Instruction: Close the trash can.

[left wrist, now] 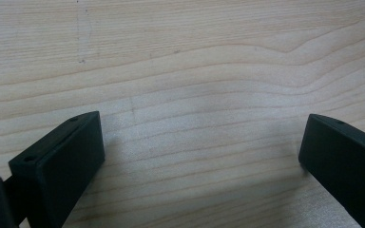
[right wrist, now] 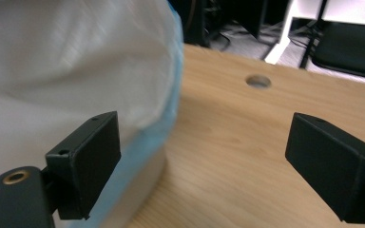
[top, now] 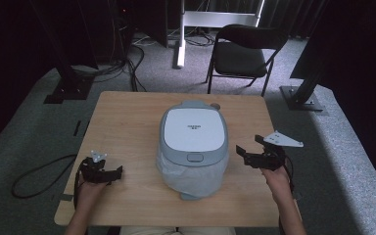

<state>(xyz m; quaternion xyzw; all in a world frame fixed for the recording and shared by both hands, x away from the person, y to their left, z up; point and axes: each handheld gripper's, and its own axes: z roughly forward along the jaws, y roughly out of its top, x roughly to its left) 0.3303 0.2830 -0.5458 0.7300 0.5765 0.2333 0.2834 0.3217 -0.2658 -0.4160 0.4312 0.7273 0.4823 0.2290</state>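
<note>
Rice cooker (top: 193,134): grey and white, lid down, lower body wrapped in a thin white bag (top: 192,178); stands at the centre of the wooden bench (top: 122,117). Left gripper (top: 111,172): at 8 o'clock from the cooker, well apart, low over bare wood, jaws spread wide, empty. Right gripper (top: 249,149): at 4 o'clock, just beside the bag, jaws spread wide, empty. Folding chair (top: 242,54): on the floor at 12 o'clock, beyond the bench.

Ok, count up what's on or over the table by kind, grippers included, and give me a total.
Grippers: 2, the left gripper and the right gripper, both open and empty.
Rice cookers: 1, the rice cooker, grey and white, lid closed.
Plastic bags: 1, the plastic bag around the cooker's base.
Total: 4
</note>
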